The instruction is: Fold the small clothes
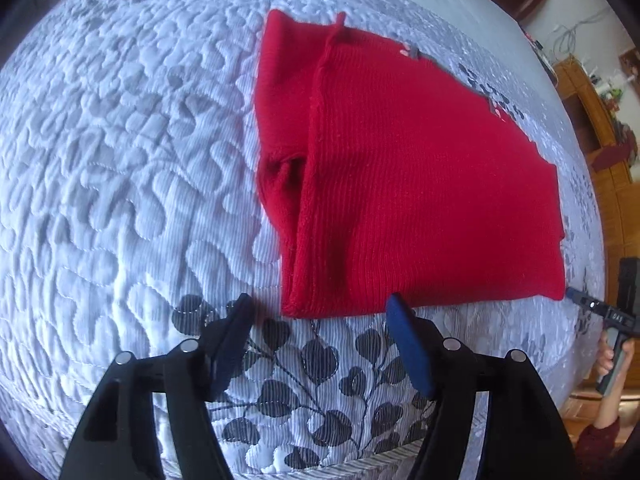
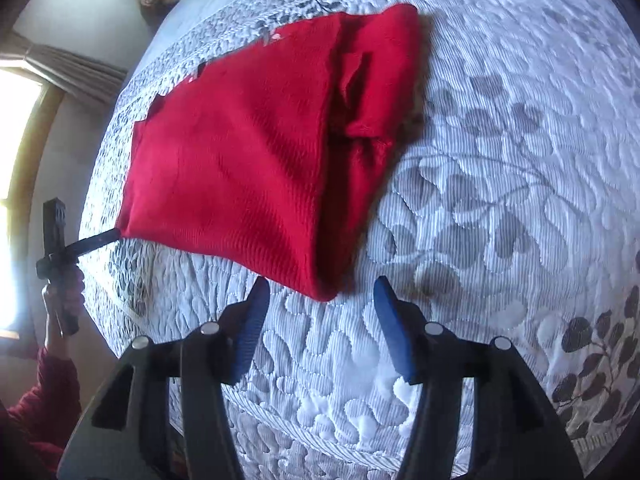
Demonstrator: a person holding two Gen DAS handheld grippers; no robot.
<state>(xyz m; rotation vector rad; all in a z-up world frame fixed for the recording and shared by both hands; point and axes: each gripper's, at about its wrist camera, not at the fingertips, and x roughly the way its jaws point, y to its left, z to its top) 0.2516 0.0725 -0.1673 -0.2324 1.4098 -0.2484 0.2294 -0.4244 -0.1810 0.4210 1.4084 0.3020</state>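
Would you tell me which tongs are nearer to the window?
Left. The left tongs are at the red garment's corner on the window side; the right tongs are at its other near corner, farther away.

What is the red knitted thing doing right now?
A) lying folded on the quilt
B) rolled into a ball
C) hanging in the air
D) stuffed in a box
A: the red knitted garment lies flat, with layered edges, on the quilted bedspread, and no hand-held gripper grips it.
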